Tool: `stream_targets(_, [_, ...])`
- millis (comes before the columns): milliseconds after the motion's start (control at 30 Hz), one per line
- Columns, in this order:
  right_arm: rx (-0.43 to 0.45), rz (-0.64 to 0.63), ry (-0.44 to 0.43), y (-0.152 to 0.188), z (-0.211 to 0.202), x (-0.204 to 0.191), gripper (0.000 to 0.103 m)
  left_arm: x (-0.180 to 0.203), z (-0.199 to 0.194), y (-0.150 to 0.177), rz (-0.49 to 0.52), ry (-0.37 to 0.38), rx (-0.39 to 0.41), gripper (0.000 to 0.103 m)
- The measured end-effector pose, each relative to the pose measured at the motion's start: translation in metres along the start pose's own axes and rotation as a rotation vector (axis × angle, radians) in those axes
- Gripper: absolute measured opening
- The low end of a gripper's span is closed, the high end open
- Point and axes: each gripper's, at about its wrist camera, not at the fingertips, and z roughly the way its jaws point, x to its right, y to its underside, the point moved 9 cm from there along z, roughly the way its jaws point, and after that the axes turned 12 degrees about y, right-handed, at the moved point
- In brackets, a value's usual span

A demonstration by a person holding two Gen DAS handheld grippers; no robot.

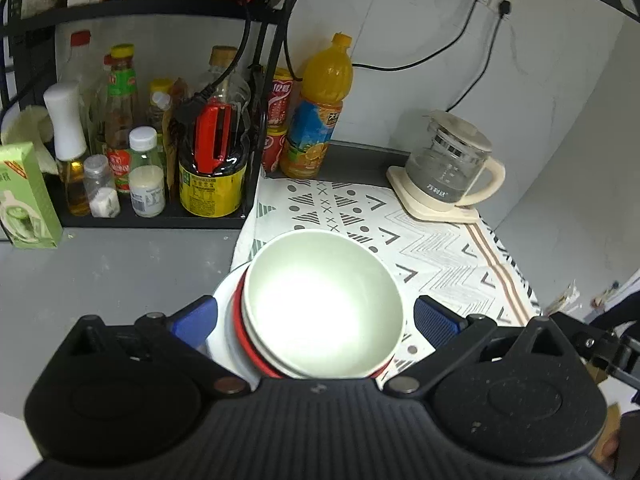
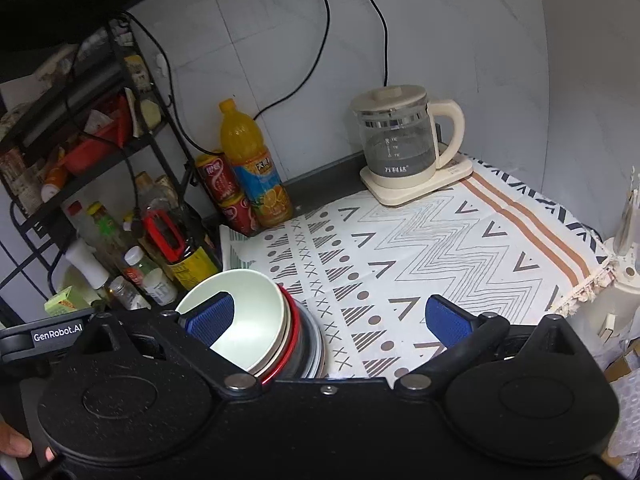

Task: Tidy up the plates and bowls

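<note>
A pale green bowl (image 1: 320, 304) sits on top of a stack: a beige bowl, a red bowl (image 1: 240, 320) and a white plate (image 1: 224, 300) under it, on the left edge of the patterned cloth (image 1: 432, 248). My left gripper (image 1: 316, 318) is open, its blue pads either side of the stack, not touching it. In the right wrist view the same green bowl (image 2: 256, 312) and stack stand at lower left. My right gripper (image 2: 330, 318) is open and empty; its left pad (image 2: 210, 318) is over the bowl's mouth, its right pad over the cloth (image 2: 440, 248).
A glass kettle (image 1: 452, 168) on a cream base stands at the back right on the cloth. An orange juice bottle (image 1: 316, 112) and red cans (image 1: 278, 120) stand by the wall. A black rack (image 1: 132, 128) full of condiment bottles is at the left. A green carton (image 1: 24, 196) stands on the grey counter.
</note>
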Motion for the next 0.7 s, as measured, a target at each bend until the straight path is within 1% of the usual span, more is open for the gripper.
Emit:
stream_targets(300, [0.03,0.015,0.004,0.02,-0.038,0.002,0.103,0.01,-0.034,0.022,0.043,0.027,0.01,0.103])
stream_targets(467, [0.044,0.016,0.013,0.029,-0.054,0.0,0.103,0.013,-0.052,0.033,0.062,0.033,0.015,0.103])
stream_targets(700, [0.041,0.007,0.022,0.044,-0.068,-0.001,0.103,0.016,-0.072,0.047,0.083,0.041,0.015,0.103])
